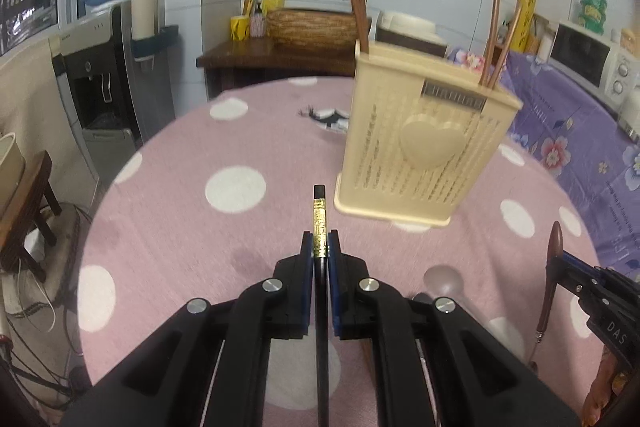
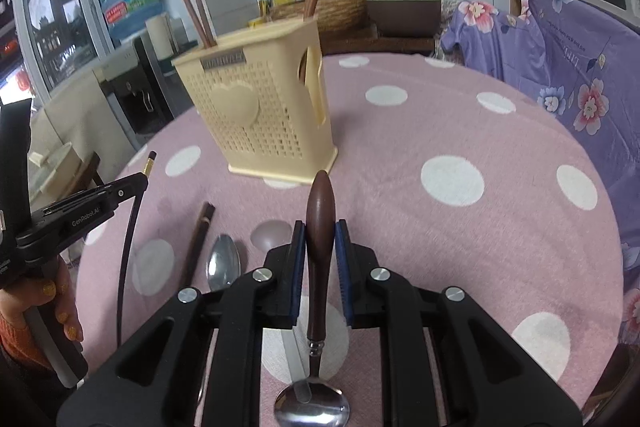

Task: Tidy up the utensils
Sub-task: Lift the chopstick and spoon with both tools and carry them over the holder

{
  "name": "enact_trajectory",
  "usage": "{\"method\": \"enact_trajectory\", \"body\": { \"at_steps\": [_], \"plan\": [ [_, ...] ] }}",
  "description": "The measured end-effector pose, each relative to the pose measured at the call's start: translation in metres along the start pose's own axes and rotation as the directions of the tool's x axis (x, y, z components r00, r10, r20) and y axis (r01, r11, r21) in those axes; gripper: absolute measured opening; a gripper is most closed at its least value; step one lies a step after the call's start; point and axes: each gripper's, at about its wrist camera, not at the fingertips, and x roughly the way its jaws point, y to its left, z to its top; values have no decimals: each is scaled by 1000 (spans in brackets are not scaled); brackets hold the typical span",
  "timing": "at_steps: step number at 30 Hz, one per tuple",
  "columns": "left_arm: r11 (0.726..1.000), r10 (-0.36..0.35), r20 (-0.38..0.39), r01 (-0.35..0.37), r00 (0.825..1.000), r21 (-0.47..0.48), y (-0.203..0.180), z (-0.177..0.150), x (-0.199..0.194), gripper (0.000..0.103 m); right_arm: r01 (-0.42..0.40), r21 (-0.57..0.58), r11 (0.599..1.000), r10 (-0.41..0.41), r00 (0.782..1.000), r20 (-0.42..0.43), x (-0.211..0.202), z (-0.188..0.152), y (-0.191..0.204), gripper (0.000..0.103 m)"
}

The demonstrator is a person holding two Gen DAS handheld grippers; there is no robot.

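1. Cream plastic, perforated, with a raised heart on its front, the utensil holder (image 1: 420,143) stands upright on the round desk (image 1: 180,227) under a pink cloth with white dots; two pairs of brown wooden chopsticks (image 1: 358,3) stick up out of separate compartments.
2. We see the left gripper (image 1: 320,247) with its blue-padded fingers (image 1: 307,251) pressed tight on a thin black chopstick with a gold-patterned band near its end (image 1: 319,223); that end points toward the holder and sits clear of the cloth.
3. We see the right gripper (image 2: 320,243) with its fingers (image 2: 298,247) clamped on the dark brown wooden handle of a metal spoon (image 2: 320,223), handle tip forward, shiny bowl hanging below near the camera.
4. On the cloth, left of the right gripper, lie a second steel spoon (image 2: 224,263) and a dark brown chopstick (image 2: 198,243), side by side.
5. A hand with yellow-painted nails (image 2: 60,303) grips the left tool's handle.
6. The holder stands beyond both grippers, apart from them.
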Motion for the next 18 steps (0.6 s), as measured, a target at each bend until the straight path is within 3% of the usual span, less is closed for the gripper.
{"method": "enact_trajectory", "body": {
  "at_steps": [7, 18],
  "plan": [
    [1000, -7, 127, 5, 992, 11, -2, 27, -41, 8, -4, -24, 1000, 6, 997, 83, -35, 20, -1, 16],
    [1000, -1, 195, 2, 981, -3, 1, 50, -59, 8, 39, -50, 998, -32, 991, 127, -43, 41, -4, 16]
  ]
}}
